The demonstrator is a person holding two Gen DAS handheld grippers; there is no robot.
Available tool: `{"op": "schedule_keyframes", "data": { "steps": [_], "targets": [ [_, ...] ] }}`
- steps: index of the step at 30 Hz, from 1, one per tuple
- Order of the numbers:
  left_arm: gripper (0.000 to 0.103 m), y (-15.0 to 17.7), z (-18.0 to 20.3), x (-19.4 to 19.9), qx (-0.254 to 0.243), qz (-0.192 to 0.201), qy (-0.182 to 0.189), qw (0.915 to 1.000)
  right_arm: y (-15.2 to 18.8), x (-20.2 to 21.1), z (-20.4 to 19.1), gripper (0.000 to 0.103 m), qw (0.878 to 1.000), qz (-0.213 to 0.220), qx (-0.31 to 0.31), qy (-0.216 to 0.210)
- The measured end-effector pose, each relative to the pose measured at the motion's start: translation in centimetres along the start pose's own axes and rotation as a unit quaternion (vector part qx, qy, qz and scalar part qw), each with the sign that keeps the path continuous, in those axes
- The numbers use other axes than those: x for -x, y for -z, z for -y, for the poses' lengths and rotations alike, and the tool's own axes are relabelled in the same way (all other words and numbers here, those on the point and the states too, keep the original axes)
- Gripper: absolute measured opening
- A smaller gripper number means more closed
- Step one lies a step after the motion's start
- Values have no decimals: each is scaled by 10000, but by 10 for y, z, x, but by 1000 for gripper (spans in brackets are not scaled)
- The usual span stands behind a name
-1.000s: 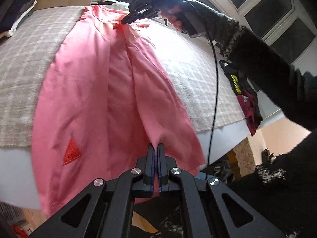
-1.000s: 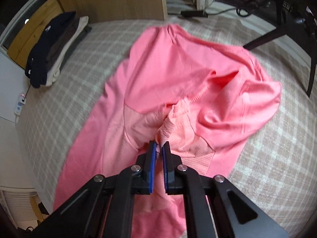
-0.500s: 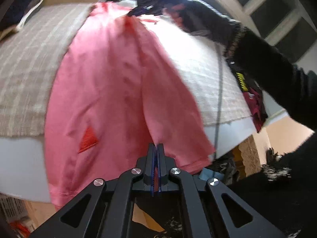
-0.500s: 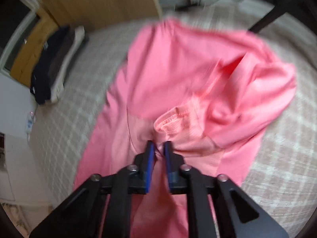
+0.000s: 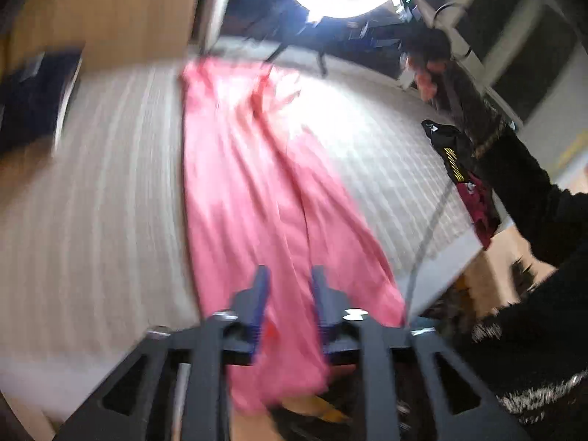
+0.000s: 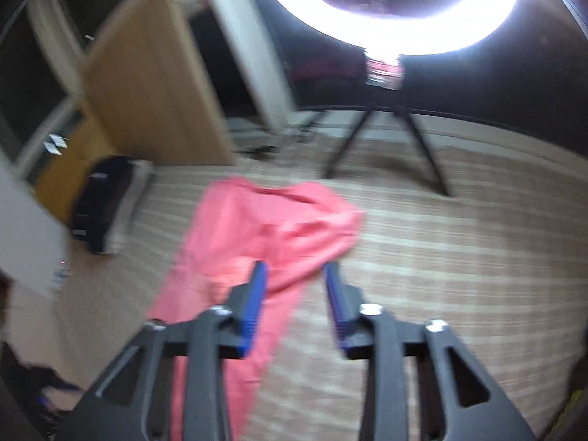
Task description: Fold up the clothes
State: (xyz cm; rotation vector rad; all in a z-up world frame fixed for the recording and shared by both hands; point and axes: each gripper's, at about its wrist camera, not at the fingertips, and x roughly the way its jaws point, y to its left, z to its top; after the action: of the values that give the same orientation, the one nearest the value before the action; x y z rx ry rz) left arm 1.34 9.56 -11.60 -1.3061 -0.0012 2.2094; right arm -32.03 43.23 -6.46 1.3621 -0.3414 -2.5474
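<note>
1. Left gripper (image 5: 288, 275), bottom centre of its frame: jaws spread apart, nothing pinched, pink garment (image 5: 250, 191) visible in the gap.
2. Right gripper (image 6: 294, 272), bottom centre: likewise parted and empty.
3. Garment stretched lengthwise down the checked bed cover (image 6: 441, 257), lower end draped over the edge.
4. Ring light (image 6: 386, 7) glaring at top.

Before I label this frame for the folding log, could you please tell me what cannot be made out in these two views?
- Pink garment: motion blur in both views hides seams and folds; its lower end is hidden behind the open left gripper.
- Dark clothes stack: blurred, items indistinguishable.
- Dark and red clothes at the bed's right edge: partly hidden by the person's sleeve.
- Ring light: overexposed, cut off by the top edge.
</note>
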Motion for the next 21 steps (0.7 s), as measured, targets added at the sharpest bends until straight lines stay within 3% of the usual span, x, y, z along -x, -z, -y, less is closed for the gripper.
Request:
{"op": "schedule_keyframes", "data": {
  "steps": [2, 5, 7, 10, 13, 21],
  "targets": [
    [44, -43, 0, -11, -559, 99, -165, 9983, -6, -22, 16, 41, 9996, -142, -76, 213],
    [44, -113, 0, -70, -1140, 90, -310, 9930, -14, -56, 38, 41, 9982, -326, -248, 430],
    [44, -148, -4, -110, -1203, 36, -218, 9925, -23, -77, 45, 41, 9977, -336, -286, 512],
    [44, -192, -10, -161, -1393, -125, -485, 9890, -28, -97, 51, 41, 9978, -275, -254, 543],
    [44, -233, -17, -197, -1536, -107, -558, 9865, -27, -105, 62, 41, 9983, -367, -215, 399],
    [46, -307, -28, -281, -1832, -671, -217, 9805, -23, -93, 98, 41, 9979, -365, -536, 18]
  ]
}}
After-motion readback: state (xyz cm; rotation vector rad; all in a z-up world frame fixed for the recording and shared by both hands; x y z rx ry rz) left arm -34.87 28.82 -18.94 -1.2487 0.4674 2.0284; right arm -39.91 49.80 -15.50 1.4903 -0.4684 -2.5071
